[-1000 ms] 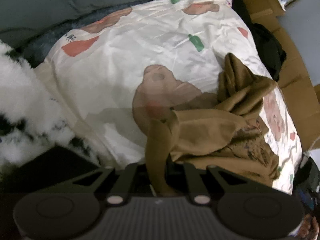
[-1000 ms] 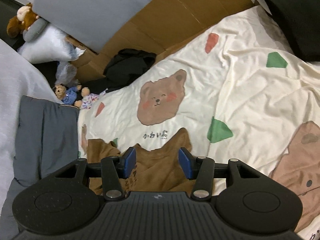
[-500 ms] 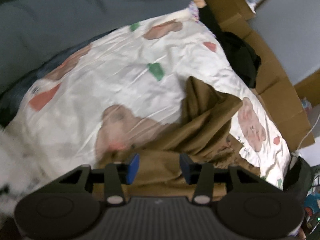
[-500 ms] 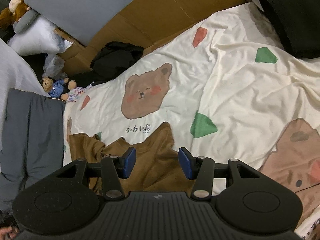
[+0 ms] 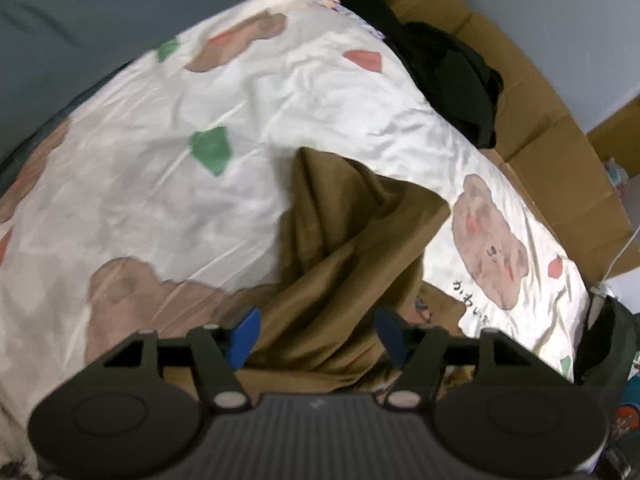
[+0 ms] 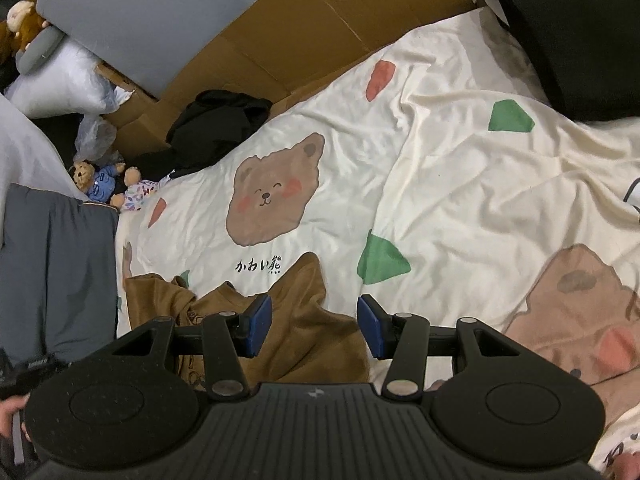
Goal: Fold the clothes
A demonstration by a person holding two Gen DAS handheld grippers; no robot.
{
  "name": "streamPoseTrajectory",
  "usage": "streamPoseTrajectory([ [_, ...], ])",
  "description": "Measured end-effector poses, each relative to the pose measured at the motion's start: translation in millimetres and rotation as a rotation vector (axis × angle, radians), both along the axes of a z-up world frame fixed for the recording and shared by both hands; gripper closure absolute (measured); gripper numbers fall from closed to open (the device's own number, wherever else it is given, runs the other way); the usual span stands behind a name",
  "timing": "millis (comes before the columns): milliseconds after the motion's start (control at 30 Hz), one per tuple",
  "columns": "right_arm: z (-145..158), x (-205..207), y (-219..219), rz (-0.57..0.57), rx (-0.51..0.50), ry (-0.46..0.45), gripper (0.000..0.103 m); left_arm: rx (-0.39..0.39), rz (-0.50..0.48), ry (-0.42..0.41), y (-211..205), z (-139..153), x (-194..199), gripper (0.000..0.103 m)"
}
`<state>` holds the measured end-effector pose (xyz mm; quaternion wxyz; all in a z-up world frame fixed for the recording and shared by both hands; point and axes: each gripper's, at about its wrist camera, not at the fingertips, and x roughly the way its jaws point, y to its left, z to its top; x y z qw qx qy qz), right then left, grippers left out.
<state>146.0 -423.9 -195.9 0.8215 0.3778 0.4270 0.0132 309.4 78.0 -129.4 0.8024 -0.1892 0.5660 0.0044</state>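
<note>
A brown T-shirt lies crumpled on a cream bed sheet printed with bears and green and red shapes. My left gripper hovers over the shirt's near folds with its jaws opening; cloth shows beneath the gap, but the blue pads do not press on it. In the right wrist view the same shirt lies flat near the sheet's near edge. My right gripper stands open just above it, nothing pinched between its blue pads.
Brown cardboard lines the far side of the bed, with a black garment heaped against it. Small teddy bears and a grey cushion lie at the left. A black pillow sits at the right corner.
My left gripper let go of the brown cloth it pinched, opened wide and swept across the bed over the shirt. The right gripper stayed open and barely shifted.
</note>
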Motion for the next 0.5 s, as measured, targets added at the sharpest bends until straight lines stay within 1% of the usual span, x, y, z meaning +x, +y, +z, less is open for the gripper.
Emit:
streamPoseTrajectory([
  [233,-15,2,-1,-0.012,-0.008,0.032,0.050,0.013,-0.061,0.012,-39,-15,35,0.027],
  [367,-23,2,0,-0.012,-0.007,0.049,0.050,0.014,-0.100,0.014,-64,-23,53,0.027],
  [500,-28,4,3,-0.007,-0.009,0.061,0.050,0.021,-0.112,0.008,-82,-36,67,0.027],
])
